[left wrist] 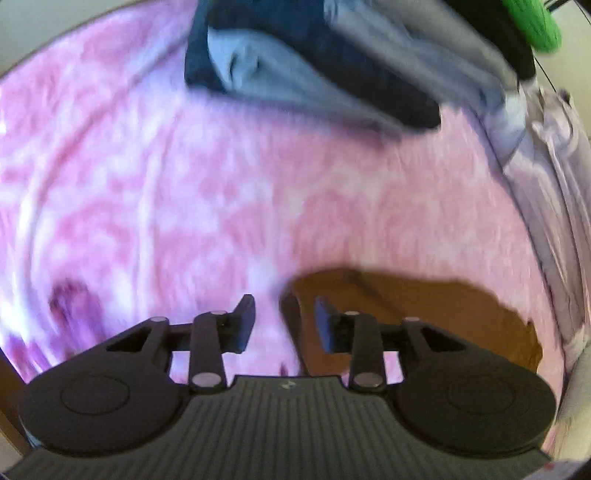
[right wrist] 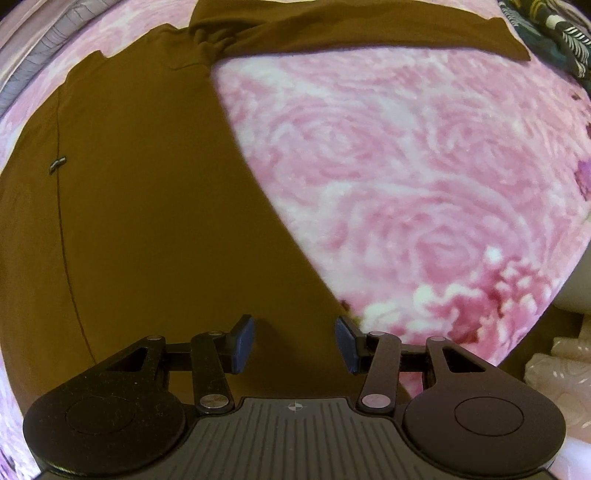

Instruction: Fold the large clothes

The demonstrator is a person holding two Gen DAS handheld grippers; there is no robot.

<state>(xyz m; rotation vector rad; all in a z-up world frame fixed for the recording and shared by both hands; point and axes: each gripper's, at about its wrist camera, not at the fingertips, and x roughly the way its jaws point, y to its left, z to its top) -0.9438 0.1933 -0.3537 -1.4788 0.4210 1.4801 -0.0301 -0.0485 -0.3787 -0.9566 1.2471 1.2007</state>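
Observation:
A large brown garment lies flat on a pink rose-patterned blanket. One sleeve stretches across the top of the right wrist view. My right gripper points down over the garment's lower right edge, open, with nothing between its pads. The left wrist view is blurred. There a corner of the brown garment lies on the blanket. My left gripper hovers at that corner's left edge with a clear gap between its pads. The cloth edge shows in the gap, but the pads do not press on it.
A stack of dark blue and grey clothes lies at the blanket's far side, with something bright green beyond it. Pale lilac cloth runs along the right. Dark patterned fabric sits at the top right, and a cream textured cover at the lower right.

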